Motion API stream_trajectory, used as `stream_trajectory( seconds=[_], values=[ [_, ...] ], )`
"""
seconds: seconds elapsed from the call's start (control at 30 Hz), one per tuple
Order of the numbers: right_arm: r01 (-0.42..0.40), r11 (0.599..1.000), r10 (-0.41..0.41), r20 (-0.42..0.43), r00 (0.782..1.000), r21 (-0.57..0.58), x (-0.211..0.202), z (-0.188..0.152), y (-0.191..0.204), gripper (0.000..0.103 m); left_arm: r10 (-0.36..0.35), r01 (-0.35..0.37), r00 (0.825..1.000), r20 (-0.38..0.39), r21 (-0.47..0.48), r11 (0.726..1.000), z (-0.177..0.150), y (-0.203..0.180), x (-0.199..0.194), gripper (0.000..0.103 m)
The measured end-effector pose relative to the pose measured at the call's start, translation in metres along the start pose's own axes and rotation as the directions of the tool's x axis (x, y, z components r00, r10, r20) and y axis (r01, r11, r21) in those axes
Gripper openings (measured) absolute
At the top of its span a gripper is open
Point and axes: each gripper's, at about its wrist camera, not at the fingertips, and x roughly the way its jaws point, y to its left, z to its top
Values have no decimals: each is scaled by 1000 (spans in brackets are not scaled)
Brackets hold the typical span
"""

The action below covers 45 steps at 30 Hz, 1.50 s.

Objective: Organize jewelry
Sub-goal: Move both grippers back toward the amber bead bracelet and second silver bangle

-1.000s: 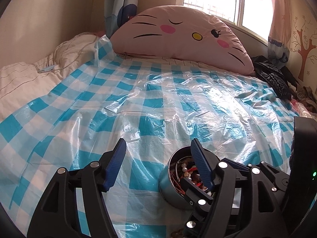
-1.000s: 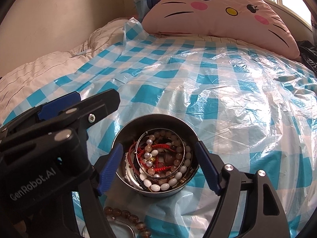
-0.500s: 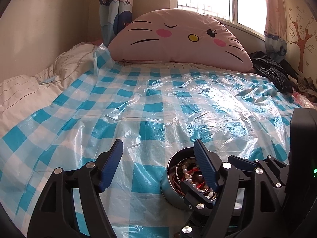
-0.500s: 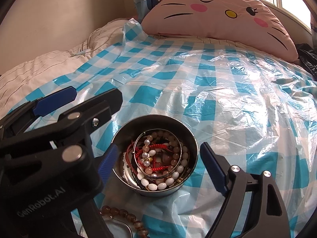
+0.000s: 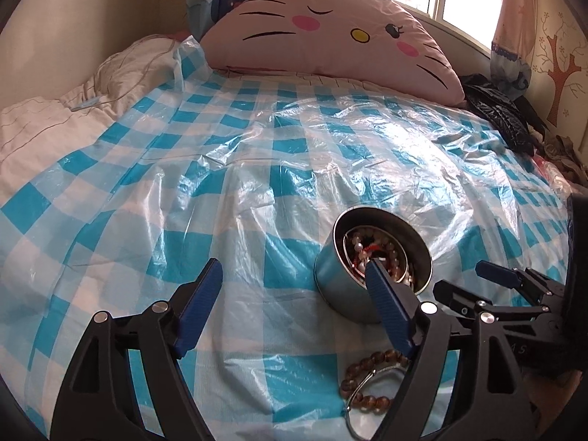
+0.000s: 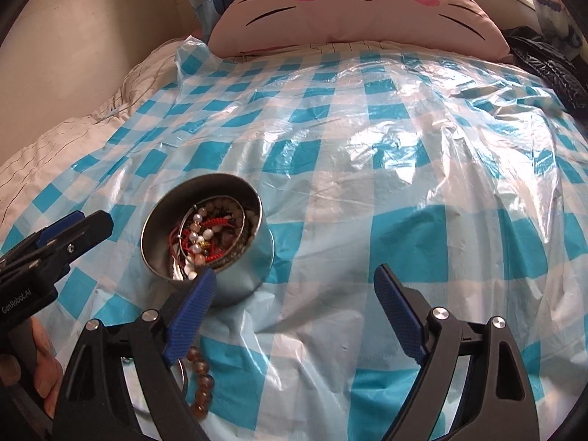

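Note:
A round metal tin (image 5: 341, 286) full of bead bracelets, pearls and red cord stands on the blue checked plastic sheet (image 5: 228, 198). My left gripper (image 5: 294, 272) hovers just left of the tin. Its jaws are opening with nothing between them, and its right finger overlaps the tin's rim. In the right wrist view the tin (image 6: 253, 261) lies left of my right gripper (image 6: 294, 275), which is open and empty over bare sheet. A brown bead bracelet (image 5: 364, 367) and a metal bangle (image 5: 352, 415) lie in front of the tin.
A pink cat-face pillow (image 5: 330, 36) lies along the far edge under a window. Rumpled white bedding (image 5: 55, 117) is on the left and a black bag (image 5: 503, 117) on the right. A hand (image 6: 40, 367) holds the left gripper's handle.
The right gripper has slid right, so the tin, once between its fingers, now sits outside its left finger. Both grippers stand wider. The left view now shows the bracelet in front of the tin.

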Motion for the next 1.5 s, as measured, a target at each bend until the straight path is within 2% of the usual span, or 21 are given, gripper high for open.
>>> stream_trajectory(
  seconds=[0.13, 0.33, 0.47, 0.57, 0.67, 0.8, 0.87, 0.97, 1.07, 1.13, 1.23, 1.3, 1.37, 1.43, 1.5],
  values=[
    [1, 998, -6, -72, 997, -62, 2, -20, 8, 84, 2, 4, 999, -49, 127, 992, -22, -17, -9, 76],
    [11, 988, -26, -99, 995, -153, 3, -34, 27, 84, 66, -19, 989, -129, 334, 942, -55, -52, -13, 77],
    [13, 985, -31, -103, 994, -171, 5, -36, 31, 85, 106, -39, 980, -170, 357, 933, -59, -56, -10, 77],
    [2, 986, -21, -108, 994, -168, 3, -39, 30, 86, 132, -48, 966, -223, 345, 937, -61, -50, -3, 77],
    [14, 980, -42, -136, 990, -198, 7, -44, 35, 90, 143, -45, 953, -265, 346, 937, -61, -45, 5, 81],
    [5, 979, -31, -124, 992, -205, 2, -47, 37, 90, 201, -94, 948, -247, 385, 918, -61, -43, 2, 81],
    [40, 977, -69, -135, 988, -211, 5, -50, 36, 90, 208, -108, 945, -254, 357, 928, -59, -35, 1, 82],
    [145, 967, -172, -114, 979, -209, 1, -50, 32, 95, 240, -153, 938, -251, 321, 935, -55, -22, -2, 83],
    [285, 942, -301, -75, 951, -177, -10, -52, 17, 95, 278, -203, 931, -236, 298, 933, -54, -14, -5, 83],
    [350, 927, -360, -60, 931, -138, -19, -52, 1, 95, 279, -208, 933, -229, 291, 934, -53, -13, -7, 83],
    [324, 944, -328, -52, 943, -68, -29, -53, -16, 95, 241, -168, 950, -200, 322, 932, -53, -21, -12, 83],
    [271, 960, -273, -14, 962, -68, -36, -50, -12, 95, 222, -148, 962, -162, 372, 916, -55, -34, -14, 83],
    [182, 979, -182, 7, 983, -87, -39, -49, -3, 95, 184, -110, 973, -143, 413, 904, -56, -46, -14, 83],
    [100, 986, -101, 0, 995, -131, -36, -48, 9, 95, 144, -65, 979, -146, 441, 895, -58, -56, -12, 83],
    [88, 980, -97, -42, 994, -180, -26, -50, 21, 95, 114, -26, 980, -162, 464, 885, -61, -63, -10, 83]
  ],
)
